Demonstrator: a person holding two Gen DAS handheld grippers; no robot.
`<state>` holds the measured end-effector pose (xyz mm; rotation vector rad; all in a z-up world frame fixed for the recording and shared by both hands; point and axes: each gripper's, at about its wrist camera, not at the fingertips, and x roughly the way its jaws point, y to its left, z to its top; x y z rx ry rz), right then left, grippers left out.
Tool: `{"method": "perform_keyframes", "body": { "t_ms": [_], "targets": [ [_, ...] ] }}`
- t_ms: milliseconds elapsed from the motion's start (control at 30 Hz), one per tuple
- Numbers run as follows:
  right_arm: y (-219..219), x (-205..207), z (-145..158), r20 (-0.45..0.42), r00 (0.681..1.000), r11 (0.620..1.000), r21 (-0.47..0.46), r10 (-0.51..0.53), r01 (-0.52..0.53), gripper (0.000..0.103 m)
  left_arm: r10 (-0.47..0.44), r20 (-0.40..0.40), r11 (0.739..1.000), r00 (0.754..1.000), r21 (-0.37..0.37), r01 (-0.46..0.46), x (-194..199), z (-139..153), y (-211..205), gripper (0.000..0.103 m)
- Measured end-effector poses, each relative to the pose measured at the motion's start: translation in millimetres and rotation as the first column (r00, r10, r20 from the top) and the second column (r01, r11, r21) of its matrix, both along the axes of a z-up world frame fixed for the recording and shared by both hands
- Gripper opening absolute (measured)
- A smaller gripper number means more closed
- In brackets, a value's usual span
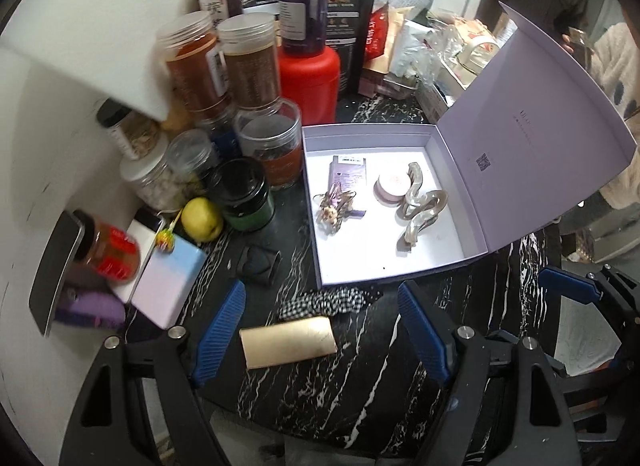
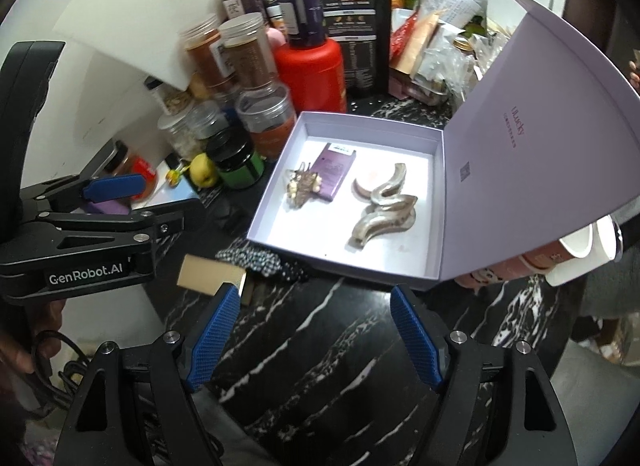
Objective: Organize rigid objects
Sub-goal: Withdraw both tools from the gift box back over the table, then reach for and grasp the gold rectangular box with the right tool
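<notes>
An open lilac box (image 1: 316, 225) (image 2: 268, 225) lies on the black marble table, lid raised at the right. Inside lie a purple card (image 1: 347, 173) (image 2: 334, 173), a beaded hair clip (image 1: 334, 207) (image 2: 302, 185), a round pink tin (image 1: 390, 187) and pearly claw clips (image 1: 420, 209) (image 2: 384, 209). A gold flat bar (image 1: 288, 342) (image 2: 210, 276) and a checkered scrunchie (image 1: 324, 302) (image 2: 256, 260) lie in front of the box. My left gripper (image 1: 320, 330) is open just above the gold bar. My right gripper (image 2: 316, 330) is open and empty over bare table.
Jars, a red canister (image 1: 308, 81) (image 2: 310, 73) and bags crowd the back left. A green jar (image 1: 244, 197), a yellow fruit (image 1: 202, 219), a pastel box (image 1: 168, 282) and a small black object (image 1: 258, 264) stand left of the box. Cups (image 2: 560, 258) lie right.
</notes>
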<state>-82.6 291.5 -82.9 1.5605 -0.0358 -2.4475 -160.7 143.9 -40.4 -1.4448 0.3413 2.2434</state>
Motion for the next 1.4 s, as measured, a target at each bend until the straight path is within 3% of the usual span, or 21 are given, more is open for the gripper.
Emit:
{"method": "perform_keyframes", "body": {
  "t_ms": [700, 1400],
  "targets": [
    [-0.6, 57.9, 2.3, -0.029, 0.981, 0.981, -0.009, 0.194, -0.194, 0.079, 0.203, -0.032, 0.979, 0.979, 0.007, -0.203, 86.3, 4.9, -30.4, 0.079],
    [-42.8, 92.1, -29.7, 0.028, 0.922, 0.922, -0.036, 0.386, -0.385, 0.079, 0.429, 0.022, 0.903, 0.903, -0.001, -0.429, 136.8, -22.9, -97.9, 0.079]
  ]
}}
